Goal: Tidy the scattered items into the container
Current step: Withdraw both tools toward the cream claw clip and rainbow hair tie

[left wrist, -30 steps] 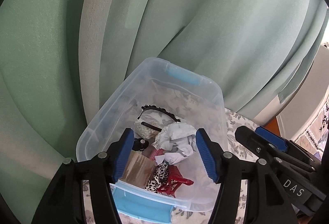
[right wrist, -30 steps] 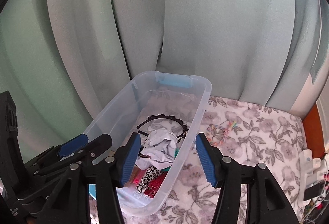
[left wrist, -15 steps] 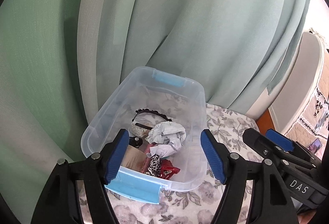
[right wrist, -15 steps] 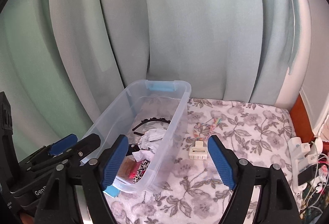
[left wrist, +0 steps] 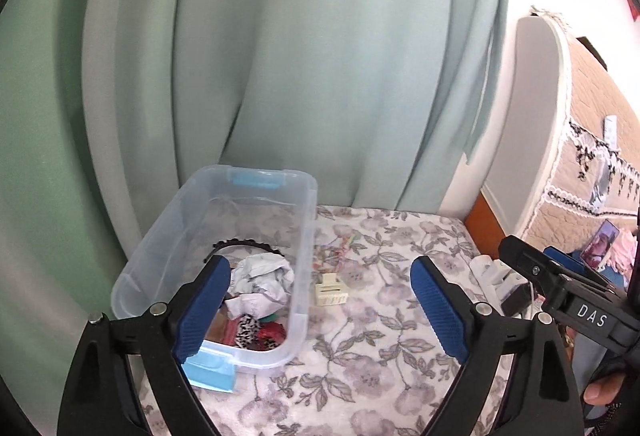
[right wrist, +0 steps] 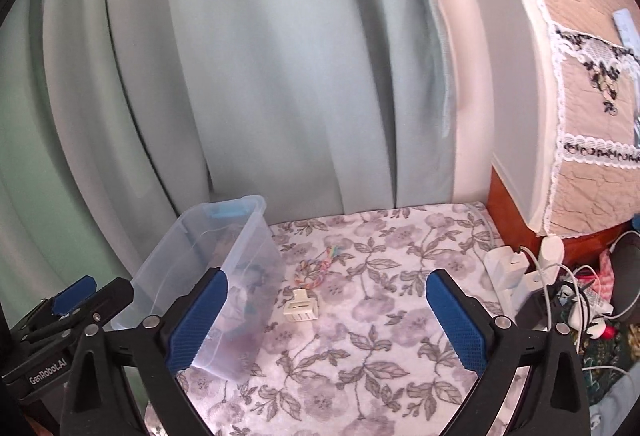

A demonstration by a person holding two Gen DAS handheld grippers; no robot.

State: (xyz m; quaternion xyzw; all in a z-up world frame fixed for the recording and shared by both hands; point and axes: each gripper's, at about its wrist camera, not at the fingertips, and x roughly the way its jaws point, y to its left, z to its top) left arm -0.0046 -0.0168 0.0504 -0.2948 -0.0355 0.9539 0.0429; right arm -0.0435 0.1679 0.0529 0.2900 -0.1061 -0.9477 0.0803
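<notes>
**Both grippers empty, two items outside the container**

We see our left gripper [left wrist: 320,312] and right gripper [right wrist: 326,316] spread wide with nothing between them, the jaws having just been opening. The clear container [left wrist: 304,236] sits on the floral cover [right wrist: 380,356], holding crumpled paper [left wrist: 264,276] and a headband [left wrist: 240,245]. A cream hair clip [right wrist: 301,309] and braided cord [right wrist: 316,268] lie just beside it.

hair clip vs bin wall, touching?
Apart. The right wrist view shows a strip of floral cloth between the clip and the bin; the left wrist view shows the same gap.
</notes>
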